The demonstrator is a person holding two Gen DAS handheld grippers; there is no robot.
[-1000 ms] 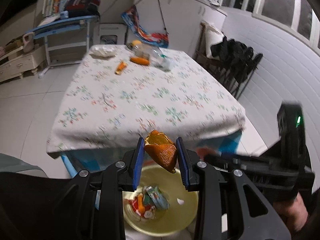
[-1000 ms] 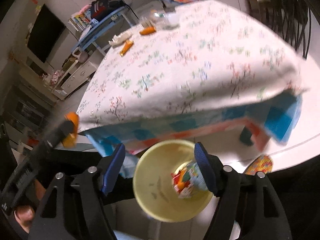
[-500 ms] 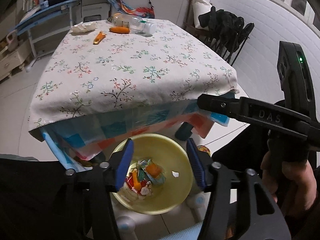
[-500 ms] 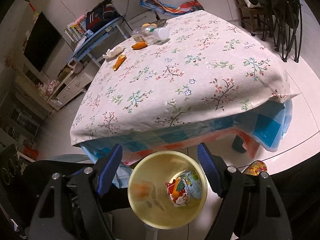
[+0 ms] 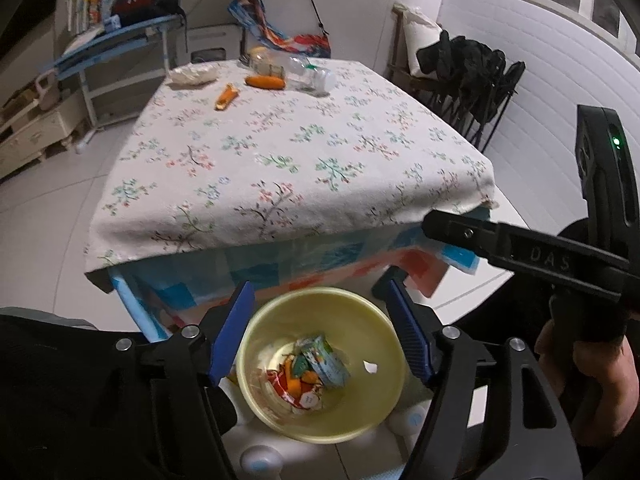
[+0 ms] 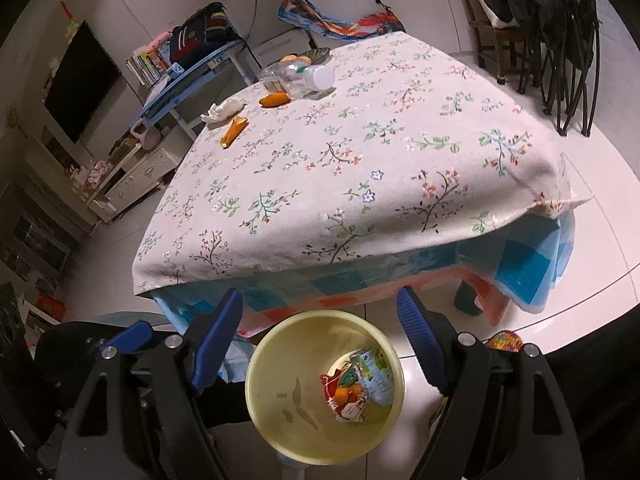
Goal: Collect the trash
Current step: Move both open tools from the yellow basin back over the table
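Note:
My left gripper [image 5: 318, 292] hangs over the yellow bin [image 5: 376, 344] with its jaws opening and nothing between them. Orange peel and crumpled wrappers [image 5: 308, 372] lie at the bin's bottom. My right gripper [image 6: 320, 296] is open and empty above the same bin [image 6: 288, 400], with the trash pile [image 6: 356, 388] below it. On the far end of the floral table [image 6: 360, 184] lie an orange wrapper [image 6: 234, 131], an orange piece [image 6: 274, 99], a crumpled tissue [image 6: 222, 111] and a clear plastic bottle [image 6: 300, 76].
The bin stands on the floor under the table's near edge, where a blue and red cloth [image 5: 320, 268] hangs down. A hand [image 5: 580, 364] holds the right device at the right of the left wrist view. Black folding chairs [image 6: 560, 40] stand beyond the table.
The left gripper has let go of the orange peel, which now lies in the bin, and its jaws have spread wide. The right jaws opened slightly.

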